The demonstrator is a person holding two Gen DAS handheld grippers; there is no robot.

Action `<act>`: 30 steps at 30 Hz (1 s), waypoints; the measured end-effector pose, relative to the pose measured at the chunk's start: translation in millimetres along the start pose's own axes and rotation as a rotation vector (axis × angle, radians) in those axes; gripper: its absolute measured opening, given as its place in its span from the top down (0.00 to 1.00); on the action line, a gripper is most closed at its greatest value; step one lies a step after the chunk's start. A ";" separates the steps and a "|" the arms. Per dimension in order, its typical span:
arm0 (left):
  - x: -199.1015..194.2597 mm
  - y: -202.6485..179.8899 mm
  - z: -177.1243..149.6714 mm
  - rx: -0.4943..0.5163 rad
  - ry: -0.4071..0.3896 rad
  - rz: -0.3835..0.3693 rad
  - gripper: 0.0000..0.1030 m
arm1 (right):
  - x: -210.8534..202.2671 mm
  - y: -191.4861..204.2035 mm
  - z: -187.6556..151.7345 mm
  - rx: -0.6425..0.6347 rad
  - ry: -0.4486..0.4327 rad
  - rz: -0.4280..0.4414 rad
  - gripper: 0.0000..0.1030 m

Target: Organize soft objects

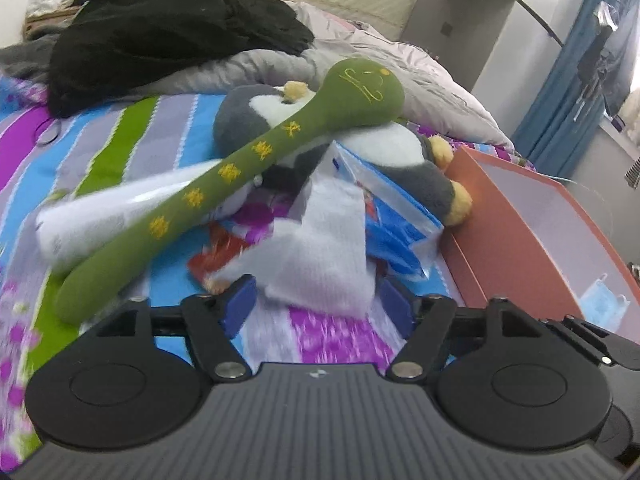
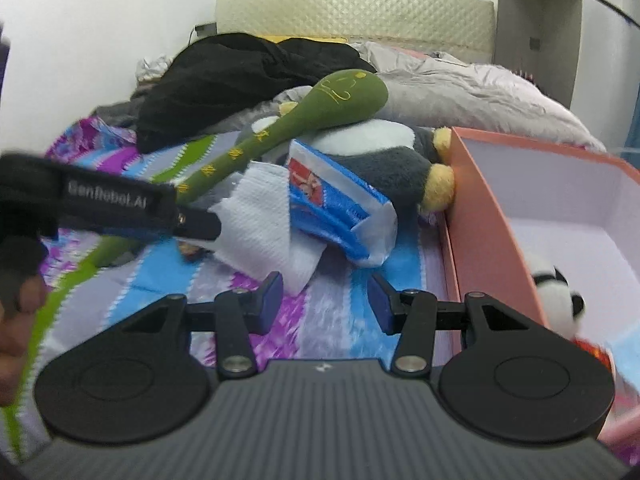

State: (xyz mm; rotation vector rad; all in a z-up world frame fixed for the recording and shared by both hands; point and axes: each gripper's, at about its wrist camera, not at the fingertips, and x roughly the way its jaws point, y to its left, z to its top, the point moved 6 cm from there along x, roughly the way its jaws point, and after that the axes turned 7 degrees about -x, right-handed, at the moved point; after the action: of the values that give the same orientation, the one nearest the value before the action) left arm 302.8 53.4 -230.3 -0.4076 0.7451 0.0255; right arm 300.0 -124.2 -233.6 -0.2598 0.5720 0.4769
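A white cloth point(image 1: 320, 248) lies on the striped bedspread, its near edge between the open fingers of my left gripper point(image 1: 316, 304). A long green plush point(image 1: 240, 160) rests across a grey-and-white penguin plush point(image 1: 400, 148) and a blue-and-white packet point(image 1: 388, 208). In the right wrist view my right gripper point(image 2: 326, 300) is open and empty, just short of the white cloth point(image 2: 264, 224) and the packet point(image 2: 332, 208). The left gripper's arm point(image 2: 120, 208) reaches in from the left. A pink box point(image 2: 480, 216) on the right holds a small panda plush point(image 2: 556, 296).
A black garment point(image 1: 160, 28) and a grey duvet point(image 1: 380, 56) are piled at the bed's head. The pink box point(image 1: 520, 240) holds a blue face mask point(image 1: 604, 300). A white bottle-like object point(image 1: 112, 208) lies under the green plush. Blue curtains point(image 1: 580, 80) hang at right.
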 end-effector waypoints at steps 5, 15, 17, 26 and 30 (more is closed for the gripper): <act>37.0 -0.7 18.1 0.064 0.008 0.015 0.22 | 36.2 -1.6 6.6 -0.079 0.007 -0.043 0.55; 87.1 4.0 22.6 0.066 0.070 -0.017 0.23 | 84.5 5.2 -0.8 -0.278 0.073 -0.098 0.59; 90.6 4.2 20.3 0.072 0.077 -0.007 0.32 | 87.8 5.7 -1.7 -0.292 0.075 -0.100 0.66; 72.0 1.8 20.2 0.050 0.064 -0.024 0.91 | 67.1 5.3 4.7 -0.286 0.044 -0.126 0.95; 40.5 -0.3 19.0 0.011 0.022 -0.042 0.92 | 43.9 7.0 10.4 -0.272 0.023 -0.127 0.96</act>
State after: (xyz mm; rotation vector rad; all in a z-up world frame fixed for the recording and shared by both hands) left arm 345.1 55.3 -244.5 -0.4132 0.7582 -0.0226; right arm 333.6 -98.6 -251.1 -0.5587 0.5088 0.4286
